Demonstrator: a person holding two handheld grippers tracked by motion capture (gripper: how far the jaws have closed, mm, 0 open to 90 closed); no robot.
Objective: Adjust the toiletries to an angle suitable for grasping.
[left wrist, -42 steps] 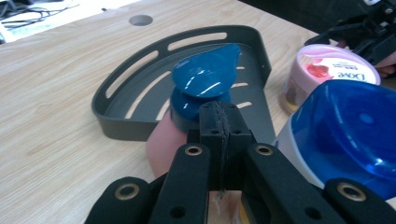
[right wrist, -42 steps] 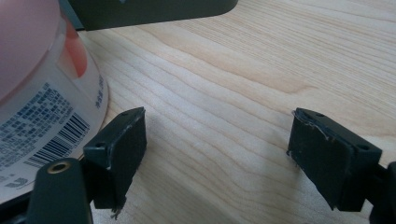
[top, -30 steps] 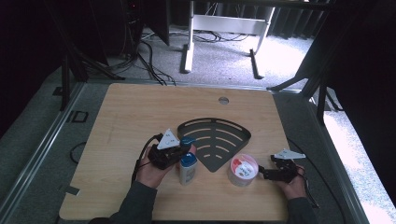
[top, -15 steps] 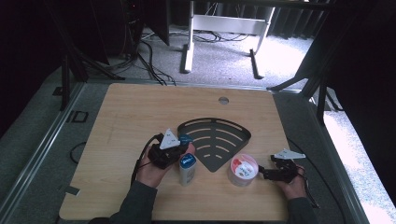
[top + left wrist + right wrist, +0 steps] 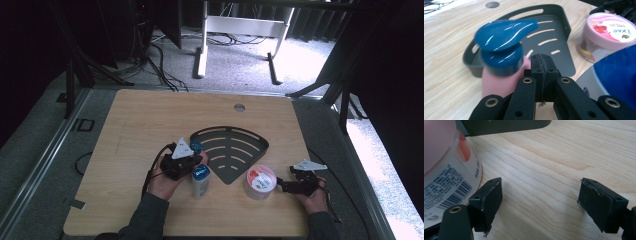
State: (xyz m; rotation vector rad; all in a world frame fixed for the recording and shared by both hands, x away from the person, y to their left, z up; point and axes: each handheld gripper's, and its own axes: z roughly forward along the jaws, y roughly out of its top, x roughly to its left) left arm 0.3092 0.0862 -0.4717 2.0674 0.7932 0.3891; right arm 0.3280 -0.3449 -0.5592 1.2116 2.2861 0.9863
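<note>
1. My left gripper (image 5: 192,159) sits near the middle of the table (image 5: 135,130), by the left corner of the dark slotted tray (image 5: 250,145). In its own view the jaws are pressed flat together with nothing between them.
2. Just past those closed jaws I see a pink bottle (image 5: 499,82) with a blue pump top (image 5: 504,32). It stands upright, its long axis vertical, and the pump's spout points right, toward the tray. The bottle is blurred and I cannot tell whether the jaws touch it.
3. A second bottle, white with a blue cap (image 5: 200,180), stands upright on the table just right of my left hand (image 5: 165,180) and in front of the tray.
4. My right gripper (image 5: 285,186) rests low at the right side of the table, its jaws spread wide over bare wood, holding nothing.
5. The pink-lidded tub (image 5: 260,181) stands just beside the right gripper; in that gripper's view its label (image 5: 444,187) is next to one pad (image 5: 490,200), and I cannot tell if they touch.
6. Compared with a second ago, the left gripper is in much the same spot. The right hand (image 5: 312,195) and tub look unchanged.
</note>
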